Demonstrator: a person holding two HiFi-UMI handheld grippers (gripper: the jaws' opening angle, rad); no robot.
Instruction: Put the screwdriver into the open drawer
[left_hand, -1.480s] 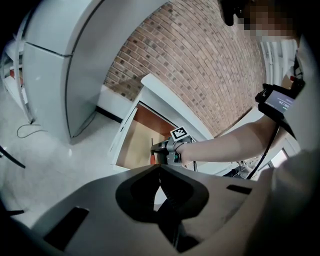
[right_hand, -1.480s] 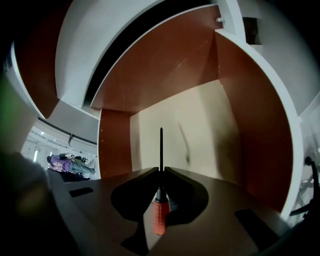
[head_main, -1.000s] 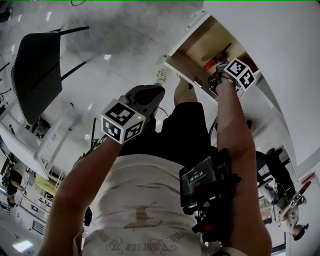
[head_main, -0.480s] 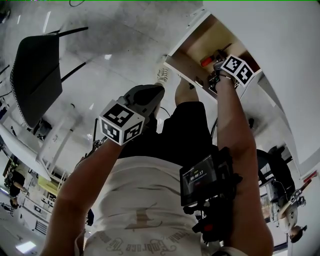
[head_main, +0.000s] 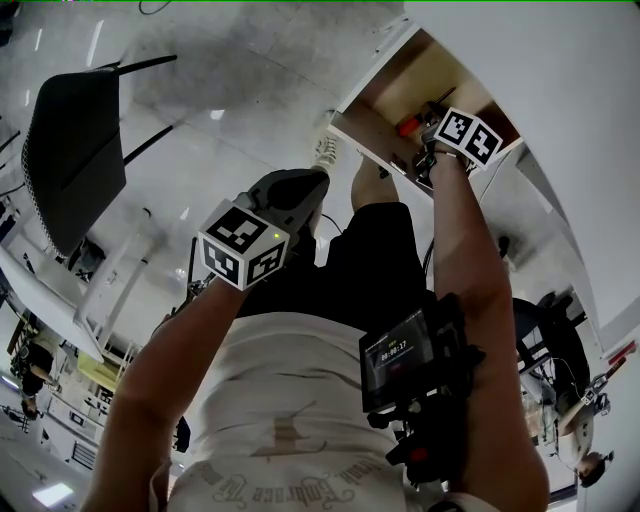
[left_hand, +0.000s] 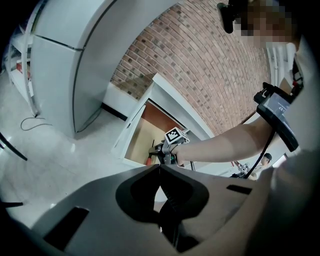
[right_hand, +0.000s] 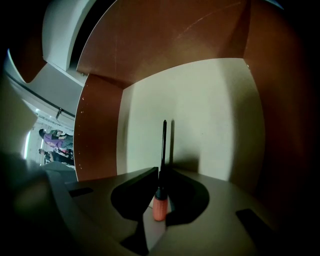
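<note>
Screwdriver, with orange handle and thin dark shaft, was held in the right gripper inside the open drawer. Was clamped at the joint of shaft and handle, both pads pressed on it, even after a slight widening of the jaws just then. Handle tucked back between the jaws. Shaft pointed straight ahead at the drawer's pale bottom, with a thin shadow just beside it. Tip's contact with that bottom: impossible to tell. Brown walls at the far side and on both flanks of the pale bottom.

In the head view, was seen reaching down past the drawer's front edge, marker cube on top of the gripper, a spot of orange handle just beside it. Black screen strapped to the right forearm.

Left gripper was kept low in front of the person's waist, well apart from the drawer. Jaws pressed together, tips touching, nothing between them. Looked across a pale floor toward the drawer, set low in white furniture, with a brick wall behind.

Black chair at the far left of the head view, well away from both grippers.
</note>
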